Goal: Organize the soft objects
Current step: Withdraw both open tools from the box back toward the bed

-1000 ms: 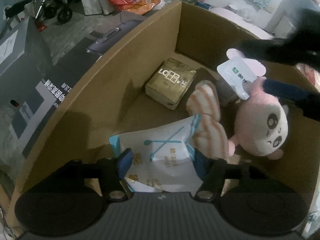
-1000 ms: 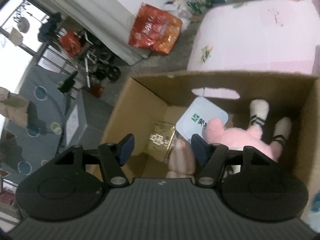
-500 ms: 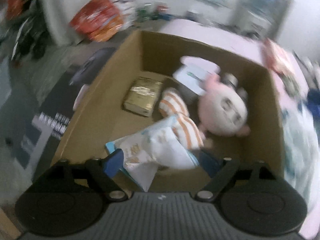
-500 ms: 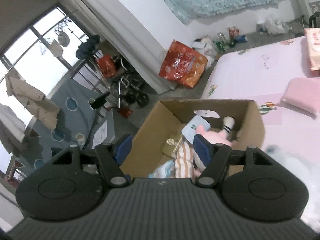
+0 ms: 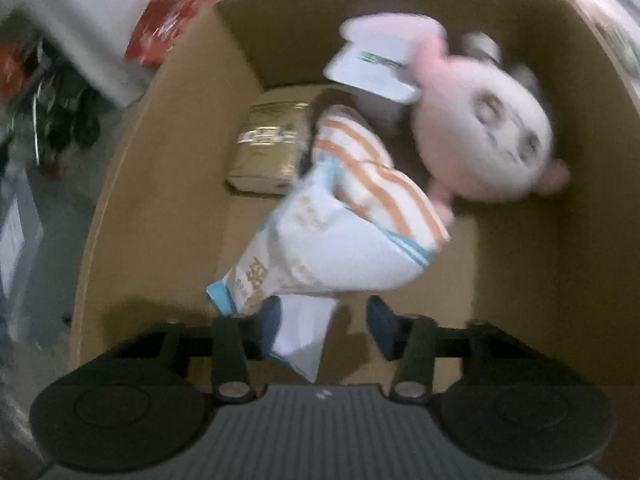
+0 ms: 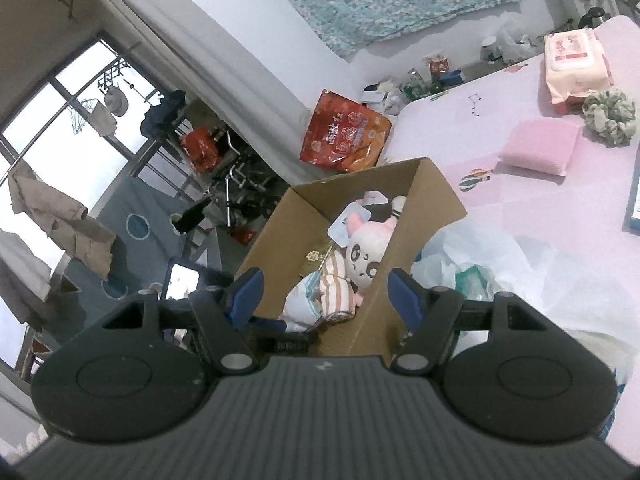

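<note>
While left gripper (image 5: 324,326) closes, white packet (image 5: 332,248) corner between jaws.

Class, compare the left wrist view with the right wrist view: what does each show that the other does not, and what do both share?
Only the left wrist view shows the left gripper, closing with a corner of the white snack bag between its fingers. Only the right wrist view shows the pink bed, the pink cushion, the wipes pack and the window. Both show the cardboard box, the pink plush and the striped cloth.
</note>
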Available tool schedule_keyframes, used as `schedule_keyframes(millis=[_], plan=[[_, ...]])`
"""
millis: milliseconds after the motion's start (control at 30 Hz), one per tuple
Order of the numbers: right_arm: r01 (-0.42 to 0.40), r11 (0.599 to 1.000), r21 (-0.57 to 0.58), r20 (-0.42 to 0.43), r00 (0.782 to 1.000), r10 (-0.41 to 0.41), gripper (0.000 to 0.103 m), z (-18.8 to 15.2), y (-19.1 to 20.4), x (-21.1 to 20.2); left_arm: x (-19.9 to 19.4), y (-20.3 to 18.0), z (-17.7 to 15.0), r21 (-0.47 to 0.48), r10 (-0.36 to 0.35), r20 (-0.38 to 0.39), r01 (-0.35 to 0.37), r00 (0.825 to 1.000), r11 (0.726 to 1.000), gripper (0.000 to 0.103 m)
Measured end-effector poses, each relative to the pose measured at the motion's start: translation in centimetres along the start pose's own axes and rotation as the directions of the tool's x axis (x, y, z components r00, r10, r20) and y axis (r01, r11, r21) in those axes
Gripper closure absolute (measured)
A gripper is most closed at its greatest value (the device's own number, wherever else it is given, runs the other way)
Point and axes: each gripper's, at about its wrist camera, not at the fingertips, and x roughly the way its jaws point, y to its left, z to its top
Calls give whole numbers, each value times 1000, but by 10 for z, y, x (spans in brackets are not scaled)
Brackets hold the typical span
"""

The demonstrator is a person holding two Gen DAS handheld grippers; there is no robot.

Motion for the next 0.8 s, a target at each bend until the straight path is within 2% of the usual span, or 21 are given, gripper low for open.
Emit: schedule_keyframes(millis=[67, 167, 233, 300, 400, 500, 667, 800], plan=[[-3, 1000, -2, -2, 1000, 3, 34, -2, 1, -3, -3, 11, 5, -84, -27, 17, 28, 999, 996, 58], [1, 1000, -8, 16, 1000, -1, 34, -5, 2, -11, -6, 21, 10, -151, -21, 60, 30, 998, 988, 54], [-7, 1000, -4, 34, 999, 7, 34, -8, 0, -18, -4, 24, 11, -177, -41, 69, 53, 997, 983, 45], [-15, 1000, 4, 53, 998, 15, 33, -12, -2, -28, -4, 25, 10, -185, -68, 63, 79, 996, 980, 25], [-19, 1000, 13, 82, 996, 18, 27, -21, -10, -47, -14, 22, 4, -163, -47, 94, 62, 994, 985, 13], [-9, 999, 32, 100, 995, 6, 22, -31, -22, -67, -27, 21, 2, -149, -49, 123, 67, 991, 987, 11], [12, 996, 89, 129, 991, -23, 20, -49, -47, -97, -55, 24, -6, -156, -72, 165, 98, 984, 983, 10], [32, 990, 135, 167, 984, -55, 19, -62, -67, -118, -91, 20, -11, -147, -62, 241, 100, 969, 984, 10]])
